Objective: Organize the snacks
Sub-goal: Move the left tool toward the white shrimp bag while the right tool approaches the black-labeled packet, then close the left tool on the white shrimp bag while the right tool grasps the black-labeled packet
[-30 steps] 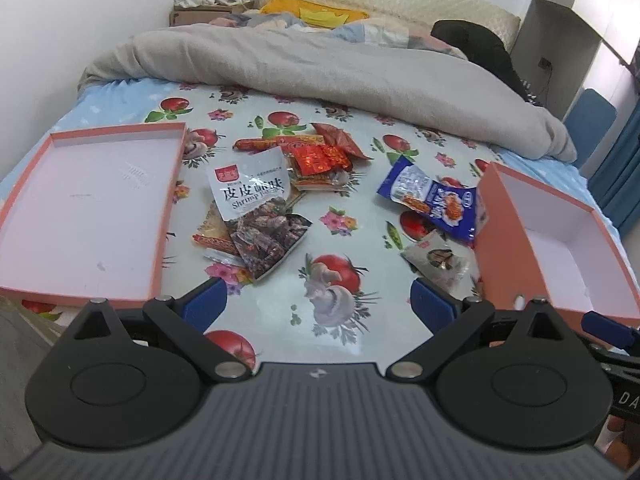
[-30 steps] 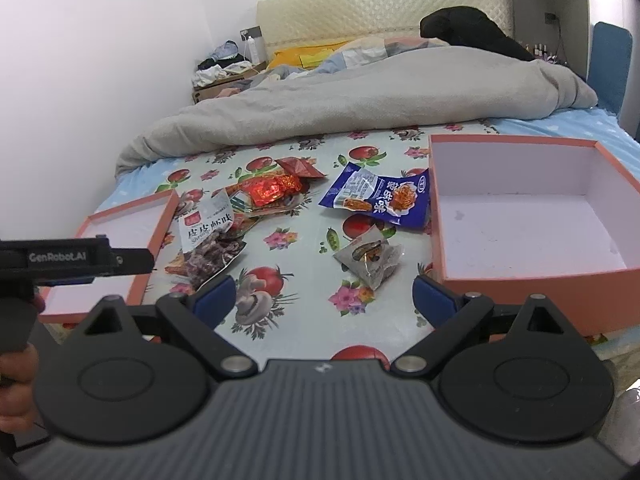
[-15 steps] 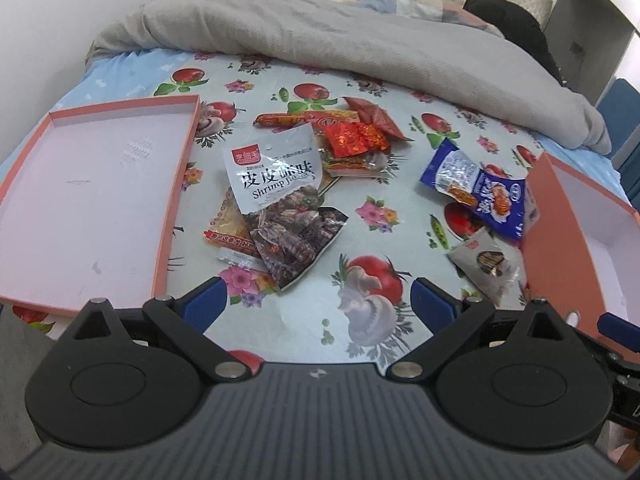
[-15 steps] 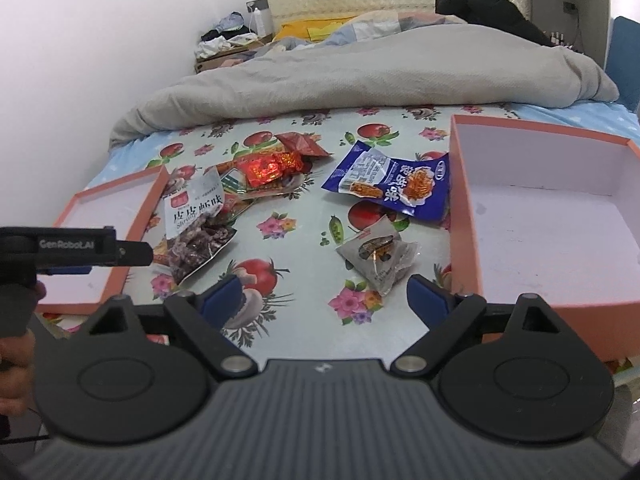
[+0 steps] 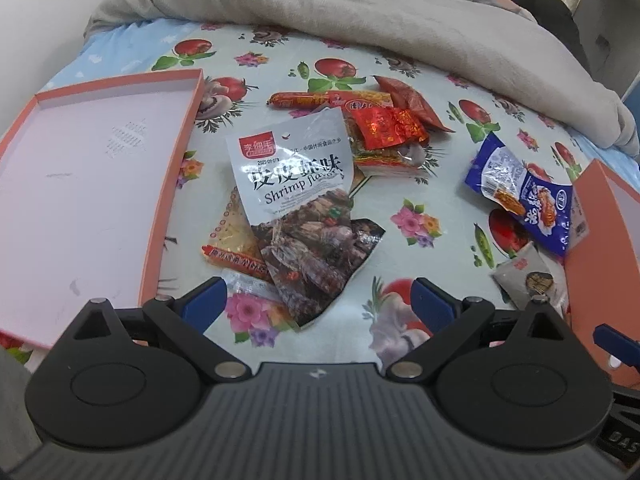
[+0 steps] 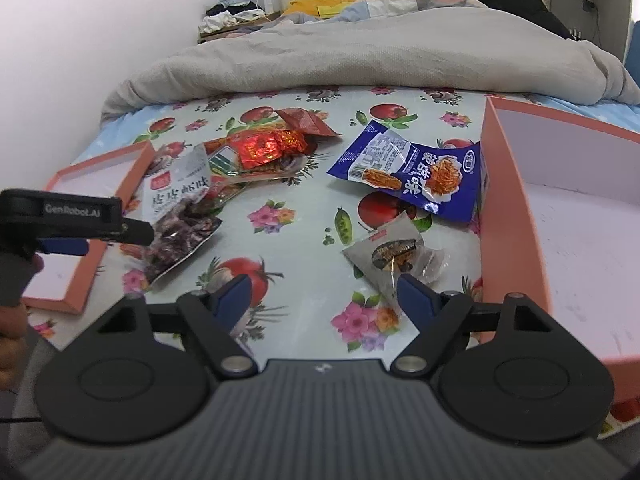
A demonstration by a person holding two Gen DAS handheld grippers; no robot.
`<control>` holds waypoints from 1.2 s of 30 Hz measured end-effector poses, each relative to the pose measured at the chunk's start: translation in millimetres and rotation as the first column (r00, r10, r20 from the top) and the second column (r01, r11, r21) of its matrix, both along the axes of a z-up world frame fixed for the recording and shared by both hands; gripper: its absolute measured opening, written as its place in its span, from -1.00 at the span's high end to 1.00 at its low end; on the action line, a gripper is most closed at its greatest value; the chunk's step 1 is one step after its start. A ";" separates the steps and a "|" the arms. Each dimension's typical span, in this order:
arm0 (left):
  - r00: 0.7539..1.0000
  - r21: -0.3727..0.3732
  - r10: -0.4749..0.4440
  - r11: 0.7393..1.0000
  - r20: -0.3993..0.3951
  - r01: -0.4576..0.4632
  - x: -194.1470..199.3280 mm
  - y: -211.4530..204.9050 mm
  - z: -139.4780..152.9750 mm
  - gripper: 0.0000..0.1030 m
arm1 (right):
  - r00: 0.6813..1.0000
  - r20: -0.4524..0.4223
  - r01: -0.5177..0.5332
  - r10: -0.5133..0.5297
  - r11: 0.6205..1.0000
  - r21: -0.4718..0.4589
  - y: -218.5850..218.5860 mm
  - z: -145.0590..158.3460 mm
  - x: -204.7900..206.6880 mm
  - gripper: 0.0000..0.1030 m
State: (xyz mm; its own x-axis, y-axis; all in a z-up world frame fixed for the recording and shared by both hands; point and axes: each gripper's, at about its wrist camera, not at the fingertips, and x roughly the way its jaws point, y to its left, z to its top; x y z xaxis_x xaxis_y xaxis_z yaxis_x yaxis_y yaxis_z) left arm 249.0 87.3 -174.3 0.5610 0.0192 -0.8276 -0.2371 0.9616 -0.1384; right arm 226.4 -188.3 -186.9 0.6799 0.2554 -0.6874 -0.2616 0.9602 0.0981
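Snack packets lie scattered on a fruit-print cloth. My left gripper (image 5: pixel 318 300) is open, low over the near end of a grey shrimp-flavour bag (image 5: pixel 296 200), whose bottom corner lies between the fingers without touching them. My right gripper (image 6: pixel 326 292) is open with its jaws closing on bare cloth. Its right fingertip (image 6: pixel 416 294) sits at the near corner of a small grey packet (image 6: pixel 394 254). A blue bag (image 6: pixel 416 172) lies beyond it. Red foil packs (image 5: pixel 388 126) and a sausage (image 5: pixel 300 101) lie farther back.
A shallow orange lid (image 5: pixel 172 184) lies on the left and a deeper orange box (image 6: pixel 508 200) on the right, both holding nothing. A grey duvet (image 6: pixel 360 56) is bunched across the bed behind. A hand (image 6: pixel 10 320) grips the left tool's handle.
Both grippers have come forward and down toward the snacks, which now look larger. The right gripper's fingers have drawn closer together. No packet has moved.
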 end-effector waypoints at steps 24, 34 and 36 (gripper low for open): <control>0.997 -0.008 0.000 1.000 -0.074 0.000 70.7 12.8 -54.1 -0.94 | 0.998 -0.023 0.053 -0.058 0.980 -0.193 5.1 -56.7 87.1 -0.58; 0.997 0.030 0.017 0.999 -0.076 -0.015 81.7 16.7 -66.4 -0.91 | 0.995 -0.091 0.012 -0.032 0.978 -0.209 4.3 -72.5 101.7 -0.61; 0.997 0.035 0.017 0.999 -0.073 -0.015 82.0 16.0 -68.2 -0.90 | 0.994 -0.103 0.011 -0.032 0.981 -0.192 3.6 -72.6 103.1 -0.54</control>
